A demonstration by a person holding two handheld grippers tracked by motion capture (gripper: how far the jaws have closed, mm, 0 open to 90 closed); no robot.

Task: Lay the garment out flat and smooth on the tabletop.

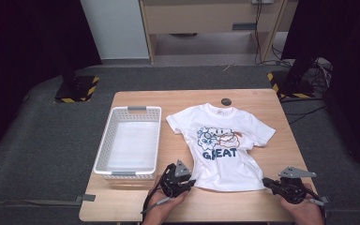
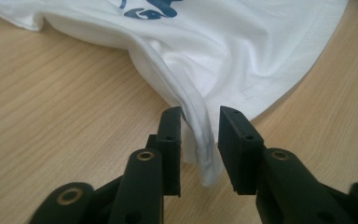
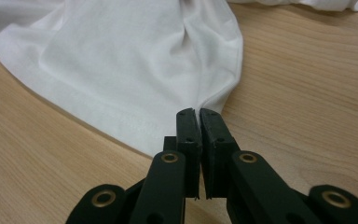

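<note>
I was working in what looked like a lab or test room: a lone wooden table [image 1: 262, 101] stood on grey carpet [image 1: 37, 140], black stands on hazard-striped bases [image 1: 76, 89] flanked it, loose cables [image 1: 309, 70] trailed, and dark curtains, probably, hung at both sides.

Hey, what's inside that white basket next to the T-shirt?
The white basket looks empty: through its open top the high view shows only its pale bottom. Its near wall hides a strip of the floor right behind it. The T-shirt lies beside it on the table.
</note>
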